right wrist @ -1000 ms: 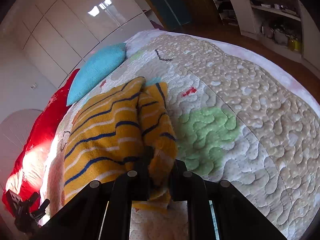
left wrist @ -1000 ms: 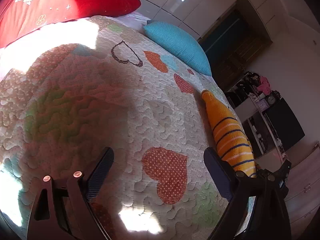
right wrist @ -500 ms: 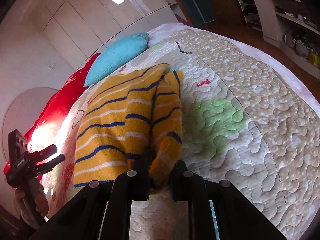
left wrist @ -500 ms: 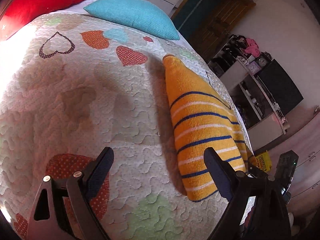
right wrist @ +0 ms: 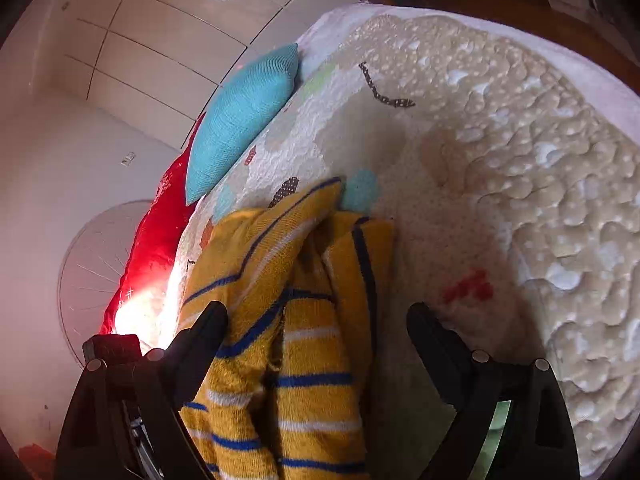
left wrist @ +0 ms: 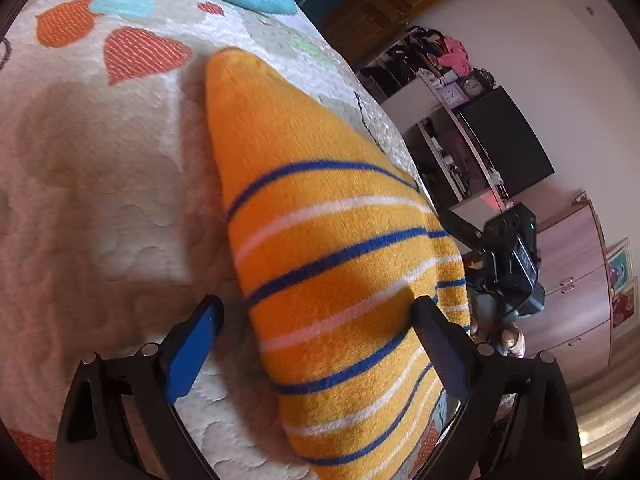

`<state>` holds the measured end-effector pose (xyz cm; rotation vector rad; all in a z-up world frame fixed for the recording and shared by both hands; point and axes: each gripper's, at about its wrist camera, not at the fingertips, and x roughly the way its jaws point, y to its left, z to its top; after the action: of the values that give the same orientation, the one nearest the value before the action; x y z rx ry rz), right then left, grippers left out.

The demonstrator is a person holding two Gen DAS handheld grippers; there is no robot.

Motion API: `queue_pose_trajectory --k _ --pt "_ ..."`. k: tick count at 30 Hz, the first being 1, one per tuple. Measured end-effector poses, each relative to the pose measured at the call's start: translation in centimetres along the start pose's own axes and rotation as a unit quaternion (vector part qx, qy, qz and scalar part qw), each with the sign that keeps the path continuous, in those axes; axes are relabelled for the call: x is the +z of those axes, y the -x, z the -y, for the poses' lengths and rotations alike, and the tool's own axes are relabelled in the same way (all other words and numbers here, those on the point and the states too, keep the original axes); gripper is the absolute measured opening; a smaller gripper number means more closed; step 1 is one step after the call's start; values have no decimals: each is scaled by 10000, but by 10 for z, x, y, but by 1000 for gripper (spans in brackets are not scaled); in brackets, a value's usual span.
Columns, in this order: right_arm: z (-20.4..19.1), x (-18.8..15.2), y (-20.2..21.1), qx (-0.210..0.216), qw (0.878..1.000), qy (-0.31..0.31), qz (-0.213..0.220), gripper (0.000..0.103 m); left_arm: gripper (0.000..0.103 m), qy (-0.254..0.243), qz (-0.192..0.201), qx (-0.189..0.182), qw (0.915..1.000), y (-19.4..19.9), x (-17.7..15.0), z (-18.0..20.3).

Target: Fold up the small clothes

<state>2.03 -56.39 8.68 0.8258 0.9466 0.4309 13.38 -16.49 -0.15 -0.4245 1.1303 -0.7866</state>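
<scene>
Left wrist: 1 striped garment [left wrist: 328,264]

Left gripper [left wrist: 316,312]: black frame of angled struts, round silver screw heads on the struts just behind the fingers [left wrist: 192,344], one finger faced with a bright blue pad, the other dark and slab-like with a glossy strip below it. Right gripper [right wrist: 316,316]: same black strut frame, silver screw heads behind each finger, both fingers [right wrist: 436,344] matt black and tapered to blunt tips, a shiny reflective strip beneath one. Seen past the left fingers: a boxy black housing on the right gripper, small green light, dark display face.
</scene>
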Motion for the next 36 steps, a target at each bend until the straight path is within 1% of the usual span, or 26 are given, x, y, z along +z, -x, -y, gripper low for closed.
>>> queue_pose_trajectory --k 1,2,3,4,5,6,7,10,12,13,14,15,17,19,20,22,23,24,25,27,29,31,33,34,35,36 --pt "-7 1 -6 47 9999 93 15 79 97 -116 9 86 9999 -6 -2 6" --pt "-13 1 -14 219 9997 88 -109 53 97 -265 39 165 9995 -9 -3 12" --pt "-19 2 -20 307 9994 19 -186 52 92 -323 5 115 9994 -9 -2 18" --pt "-29 2 -22 287 9994 91 -146 47 83 -250 22 108 9996 -6 0 21" --pt "-42 4 -22 291 9992 244 -124 42 78 -180 74 84 9998 2 3 23" --pt "-54 7 -20 378 9986 365 -91 41 67 -147 132 2 9998 12 6 25" --pt "-66 9 -17 506 9977 457 -45 39 61 -131 191 -34 9997 22 11 27" --pt "-96 15 -12 800 9941 714 186 38 60 -287 429 165 9985 56 26 38" --pt "-103 15 -17 765 9933 826 280 39 60 -389 517 458 9969 71 33 43" --pt "-103 13 -23 627 9942 835 272 43 65 -445 564 716 9948 75 33 42" --pt "-99 10 -31 316 9955 854 250 47 70 -493 566 1041 9917 74 32 40" --pt "-94 7 -39 -185 9954 918 207 47 75 -496 531 1425 9871 71 28 35" --pt "-83 -2 -54 -1218 9854 1183 108 48 75 -443 269 1976 9789 60 14 20" --pt "-69 -8 -45 -1171 9866 1120 208 49 75 -311 89 2170 9756 57 -5 4" --pt "-65 -8 -37 -1203 9869 1053 236 49 75 -271 163 2104 9771 63 -16 -1" --pt "-67 -8 -17 -1539 9806 1140 412 50 75 -242 416 2076 9770 82 -35 -5" --pt "-72 -9 -7 -1563 9783 1252 528 50 75 -245 603 2114 9752 93 -45 -3" --pt "-78 -11 1 -1430 9788 1331 609 50 75 -275 802 2204 9717 104 -53 1" --pt "-86 -14 10 -1273 9797 1387 688 50 75 -345 1007 2372 9656 115 -61 6" --pt "-104 -22 21 -1017 9787 1576 840 51 77 -551 1473 2795 9472 135 -76 22" --pt "-121 -39 23 -758 9771 1818 800 50 84 -731 1975 3199 9238 154 -90 42" --pt "-125 -52 3 -656 9793 1854 485 50 95 -877 2530 3563 8952 174 -108 60" --pt "-111 -63 -20 -921 9812 1689 178 50 102 -954 3024 3739 8716 195 -123 77" --pt "-98 -67 -30 -1219 9808 1523 11 50 103 -950 3235 3763 8630 206 -130 84" --pt "-86 -71 -33 -1477 9800 1328 -72 50 103 -914 3402 3760 8571 216 -137 90" --pt "-77 -76 -27 -1368 9842 1125 -22 50 103 -854 3518 3757 8531 227 -143 94"
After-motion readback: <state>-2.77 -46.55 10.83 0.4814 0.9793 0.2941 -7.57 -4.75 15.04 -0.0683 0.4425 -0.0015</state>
